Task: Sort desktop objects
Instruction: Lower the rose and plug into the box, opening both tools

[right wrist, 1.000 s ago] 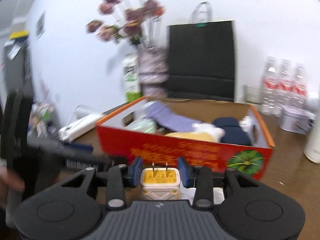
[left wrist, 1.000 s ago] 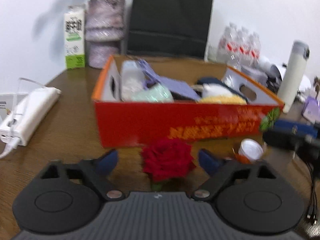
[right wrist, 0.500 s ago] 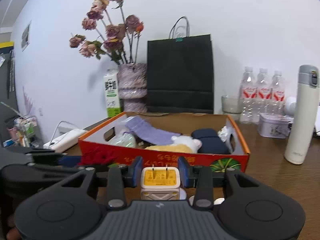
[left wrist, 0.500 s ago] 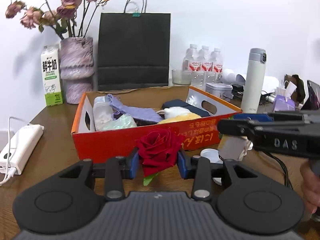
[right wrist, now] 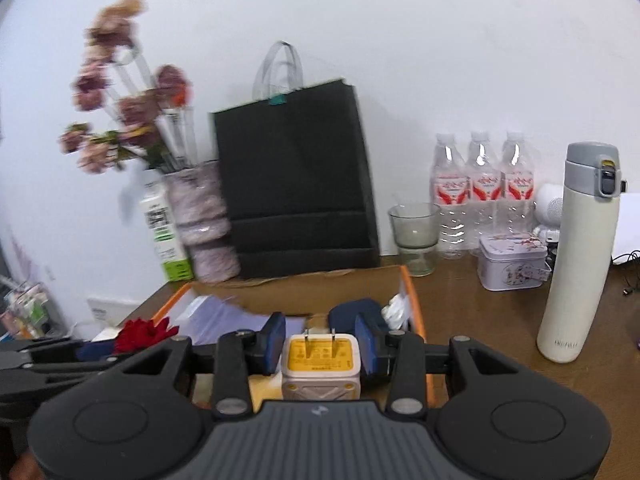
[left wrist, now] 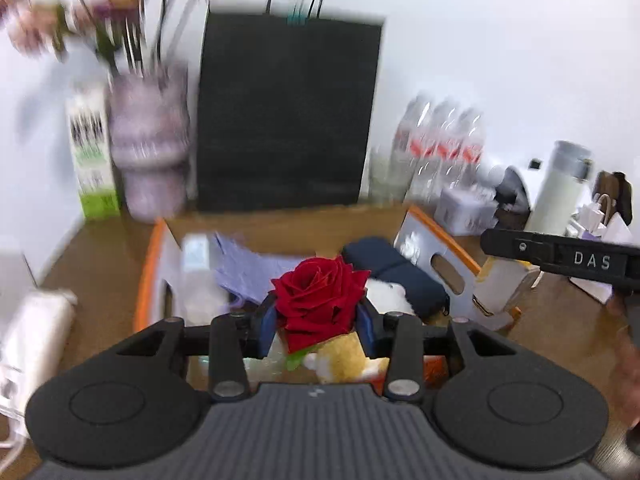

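Note:
My left gripper (left wrist: 318,330) is shut on a red rose (left wrist: 318,300) and holds it above the open orange box (left wrist: 444,236), over the yellow and white plush toys. The box also holds a purple cloth (left wrist: 256,272) and a dark blue pouch (left wrist: 396,272). My right gripper (right wrist: 320,344) is shut on a white charger with a yellow face and two prongs (right wrist: 320,364), held over the box's right end (right wrist: 412,304). It shows in the left wrist view (left wrist: 504,284) under the right gripper's bar. The rose shows at the left of the right wrist view (right wrist: 142,332).
Behind the box stand a black paper bag (right wrist: 296,176), a vase of dried flowers (right wrist: 200,220), a milk carton (right wrist: 164,232), a glass cup (right wrist: 414,236), three water bottles (right wrist: 482,188), a small tin (right wrist: 512,260) and a white thermos (right wrist: 576,256). A white power strip (left wrist: 28,340) lies left.
Both grippers rose and moved forward from in front of the box to above it, carrying the rose and the charger. The left gripper closed on the rose a second ago.

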Tool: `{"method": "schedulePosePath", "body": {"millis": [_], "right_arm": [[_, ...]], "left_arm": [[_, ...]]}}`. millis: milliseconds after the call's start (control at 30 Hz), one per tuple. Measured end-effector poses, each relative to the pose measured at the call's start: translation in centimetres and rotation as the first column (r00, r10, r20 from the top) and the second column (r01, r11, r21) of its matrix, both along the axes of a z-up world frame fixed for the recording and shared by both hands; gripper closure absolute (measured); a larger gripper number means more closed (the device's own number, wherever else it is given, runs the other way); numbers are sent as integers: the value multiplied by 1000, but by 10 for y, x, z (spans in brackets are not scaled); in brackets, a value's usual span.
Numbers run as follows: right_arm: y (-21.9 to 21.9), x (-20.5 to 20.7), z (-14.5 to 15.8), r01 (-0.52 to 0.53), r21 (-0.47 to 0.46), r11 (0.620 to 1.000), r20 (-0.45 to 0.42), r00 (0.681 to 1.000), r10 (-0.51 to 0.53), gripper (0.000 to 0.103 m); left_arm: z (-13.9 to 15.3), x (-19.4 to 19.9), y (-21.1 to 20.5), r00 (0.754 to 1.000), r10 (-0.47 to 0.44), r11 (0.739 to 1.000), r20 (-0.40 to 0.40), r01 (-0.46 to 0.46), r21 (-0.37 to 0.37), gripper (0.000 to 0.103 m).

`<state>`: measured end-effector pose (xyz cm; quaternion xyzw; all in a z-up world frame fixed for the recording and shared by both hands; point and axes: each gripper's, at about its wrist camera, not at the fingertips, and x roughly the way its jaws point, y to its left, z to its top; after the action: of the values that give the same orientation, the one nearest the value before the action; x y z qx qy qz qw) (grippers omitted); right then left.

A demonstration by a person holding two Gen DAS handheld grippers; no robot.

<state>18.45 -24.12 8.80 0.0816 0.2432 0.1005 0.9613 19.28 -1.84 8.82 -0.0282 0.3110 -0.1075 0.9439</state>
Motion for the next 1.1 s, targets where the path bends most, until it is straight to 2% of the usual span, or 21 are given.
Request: {"method": "schedulePosePath", "body": {"millis": [67, 167, 200, 233, 300, 333, 367, 400, 433, 533, 700, 800, 867, 933, 1033, 1100], "right_arm": [[-2, 23, -8, 36, -1, 999, -44, 998, -36, 66], [2, 41, -27, 64, -49, 997, -79, 995, -67, 66], [5, 46, -34, 64, -76, 995, -95, 993, -71, 66], [8, 52, -43, 65, -105, 992, -117, 990, -77, 66], [8, 59, -53, 67, -120, 991, -162, 983, -86, 66], [7, 60, -53, 67, -110, 992, -168, 982, -85, 64], [4, 59, -52, 65, -92, 994, -167, 983, -80, 57], [2, 57, -50, 66, -76, 995, -162, 984, -78, 50], [-1, 54, -46, 71, -56, 996, -150, 986, -78, 37], [-5, 47, -37, 73, -30, 997, -131, 989, -76, 31], [-6, 42, -28, 80, -30, 996, -135, 987, -83, 23], [-11, 37, -16, 51, -3, 999, -147, 988, -51, 22], [-15, 27, -11, 52, 19, 998, -140, 989, -48, 17], [-18, 9, -14, 30, 36, 999, -146, 989, -24, 16], [-23, -21, -27, -14, 132, 991, -171, 985, 37, 16], [-18, -39, -30, -44, 120, 992, -172, 983, 65, 16]], "left_arm": [[-8, 27, -3, 997, 42, 999, -61, -43, -14, 63], [-26, 45, -13, 994, 92, 995, -61, -89, 48, 62], [-33, 51, -20, 994, 75, 993, -78, -67, 100, 61], [-38, 53, -24, 994, 63, 990, -91, -51, 129, 55], [-49, 53, -30, 992, 14, 986, -127, 7, 164, 49], [-49, 52, -30, 992, 10, 985, -125, 12, 173, 42], [-47, 50, -28, 992, 22, 984, -122, 0, 178, 36], [-44, 50, -25, 992, 29, 985, -120, -8, 171, 21], [-39, 48, -20, 993, 32, 989, -110, -15, 150, 13], [-21, 42, -4, 996, 23, 994, -81, -15, 105, 4], [-8, 36, 12, 991, 85, 996, -101, -81, 42, 3], [-5, 22, 11, 988, 114, 992, -102, -109, 58, 3], [0, 1, 14, 993, 106, 993, -59, -102, 64, 1], [1, -20, 20, 994, 102, 994, -30, -101, 33, 0], [1, -47, 27, 986, 162, 985, -31, -160, 64, 0], [-1, -70, 30, 981, 195, 979, -16, -194, 57, 0]]}}
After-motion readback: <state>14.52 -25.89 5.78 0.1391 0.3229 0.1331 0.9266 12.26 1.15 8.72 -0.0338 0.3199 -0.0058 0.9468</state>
